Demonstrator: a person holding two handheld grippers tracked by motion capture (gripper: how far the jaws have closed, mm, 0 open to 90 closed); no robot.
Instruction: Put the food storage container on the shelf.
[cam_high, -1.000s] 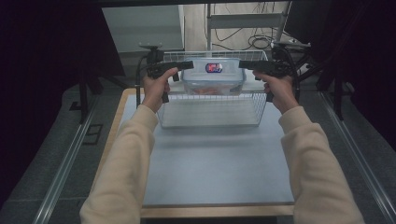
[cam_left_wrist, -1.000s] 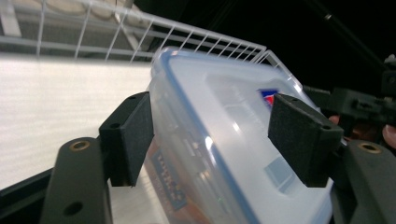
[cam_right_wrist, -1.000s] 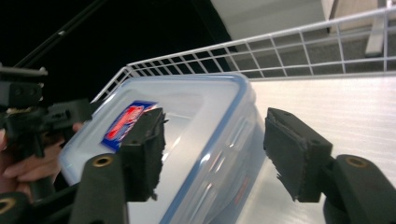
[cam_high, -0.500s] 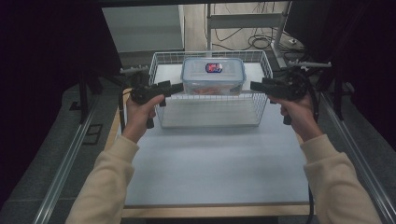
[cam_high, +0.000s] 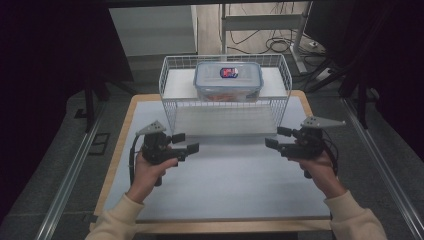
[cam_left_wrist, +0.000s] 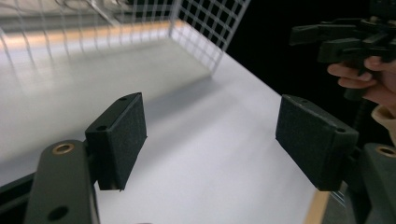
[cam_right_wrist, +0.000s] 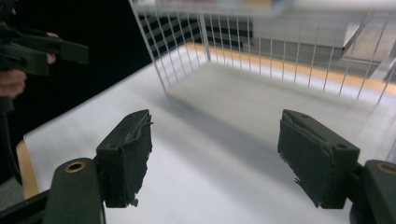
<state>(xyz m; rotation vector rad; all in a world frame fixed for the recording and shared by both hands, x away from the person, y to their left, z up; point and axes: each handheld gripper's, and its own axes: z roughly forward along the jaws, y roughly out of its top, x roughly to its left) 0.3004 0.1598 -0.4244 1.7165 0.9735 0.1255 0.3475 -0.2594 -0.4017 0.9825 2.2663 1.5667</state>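
Over the white table top (cam_high: 230, 175), left gripper (cam_high: 189, 143) and right gripper (cam_high: 274, 138) held low, tips turned toward each other, well apart. Jaws of both spread wide, just opened further, nothing between the pads (cam_left_wrist: 123, 135). Beyond them, at the far end of the table, a white wire basket (cam_high: 225, 107). Inside, against its back wall, a clear lidded box (cam_high: 228, 80) with a red and blue label on top.
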